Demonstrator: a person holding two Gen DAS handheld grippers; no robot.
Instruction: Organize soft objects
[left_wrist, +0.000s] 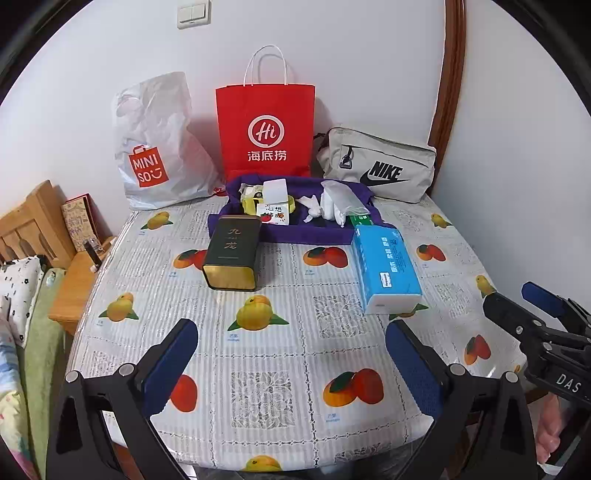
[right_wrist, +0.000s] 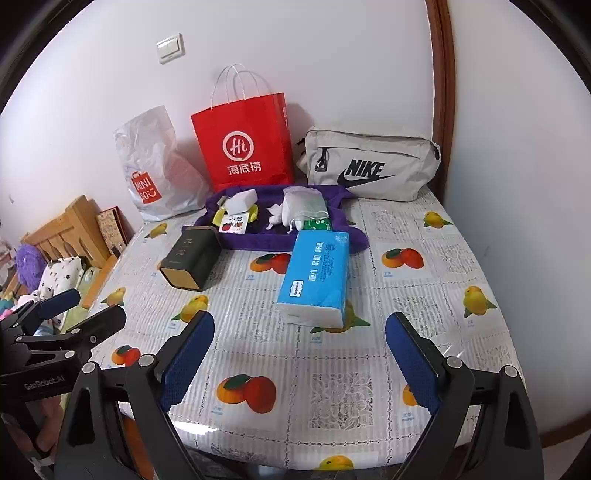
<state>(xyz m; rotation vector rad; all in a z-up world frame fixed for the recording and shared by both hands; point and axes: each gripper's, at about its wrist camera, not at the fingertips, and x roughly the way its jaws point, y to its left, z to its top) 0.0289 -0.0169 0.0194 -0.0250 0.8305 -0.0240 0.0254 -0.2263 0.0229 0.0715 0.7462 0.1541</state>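
A blue tissue pack (left_wrist: 386, 267) (right_wrist: 317, 275) lies on the fruit-print table, right of centre. Behind it sits a purple cloth tray (left_wrist: 236, 230) (right_wrist: 236, 245) holding a white mesh pouch (left_wrist: 341, 199) (right_wrist: 303, 205), a white box and small packets. A dark tea tin (left_wrist: 232, 253) (right_wrist: 192, 258) lies on its side to the left. Against the wall stand a grey Nike bag (left_wrist: 380, 166) (right_wrist: 369, 166), a red paper bag (left_wrist: 266, 129) (right_wrist: 245, 144) and a white Miniso bag (left_wrist: 155, 147) (right_wrist: 155, 170). My left gripper (left_wrist: 291, 354) and right gripper (right_wrist: 300, 350) hover open over the near table, both empty.
The table (left_wrist: 280, 369) fills a corner between a white wall and a brown door frame (left_wrist: 448, 74). To the left are a wooden headboard (left_wrist: 33, 221), bedding and a small wooden stand. The right gripper (left_wrist: 524, 302) shows at the left wrist view's right edge.
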